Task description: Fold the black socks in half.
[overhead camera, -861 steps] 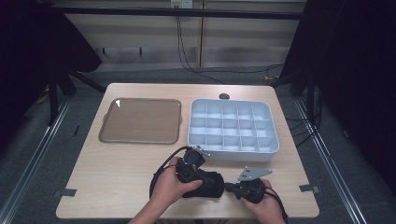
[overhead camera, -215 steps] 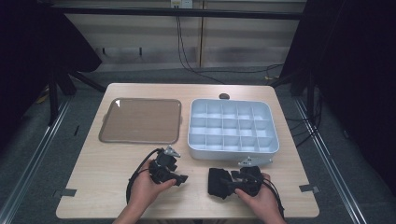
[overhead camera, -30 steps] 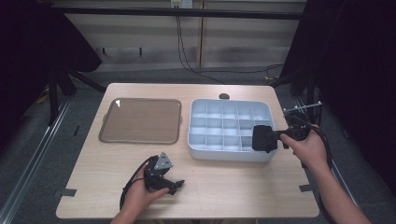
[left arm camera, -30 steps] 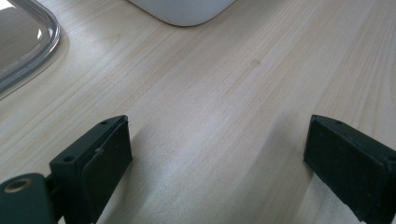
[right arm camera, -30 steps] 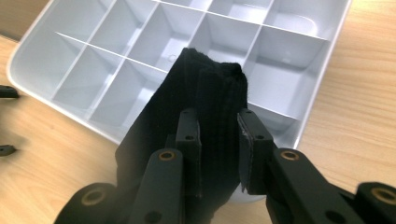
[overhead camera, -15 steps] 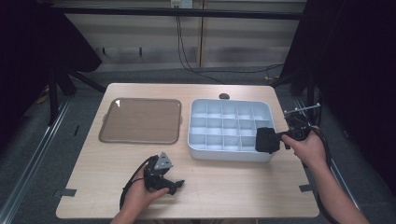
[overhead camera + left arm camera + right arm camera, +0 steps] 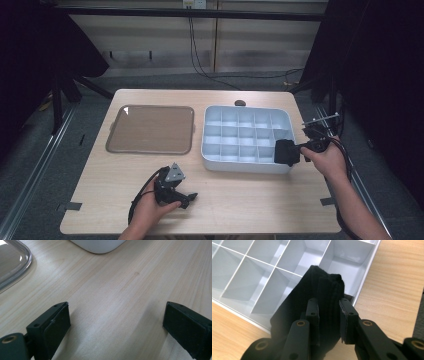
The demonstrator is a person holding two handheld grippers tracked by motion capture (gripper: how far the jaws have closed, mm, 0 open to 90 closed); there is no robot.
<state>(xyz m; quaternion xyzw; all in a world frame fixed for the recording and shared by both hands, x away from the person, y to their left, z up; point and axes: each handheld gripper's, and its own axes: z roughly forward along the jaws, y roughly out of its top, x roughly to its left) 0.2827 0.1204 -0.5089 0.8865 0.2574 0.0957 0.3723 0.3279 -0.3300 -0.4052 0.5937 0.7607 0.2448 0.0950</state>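
we are pinching a black folded cloth (image 7: 322, 297) in the right gripper (image 7: 329, 315), over the divided white tray's (image 7: 215, 155) near right corner; it is looking soft, light, floppy, so we are gripping mid-fold; the left gripper (image 7: 117, 327) is lying slack-jawed on bare table (image 7: 120, 290) near the tray.

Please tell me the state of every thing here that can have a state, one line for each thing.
Right claw: shut on the black cloth, above the organizer's near right corner.
Black cloth: folded, gripped, hanging over a compartment.
Left claw: open, nothing between the jaws, low over the table.
White organizer: open, its visible compartments empty.
Clear lid: lying flat beside the organizer, off it.
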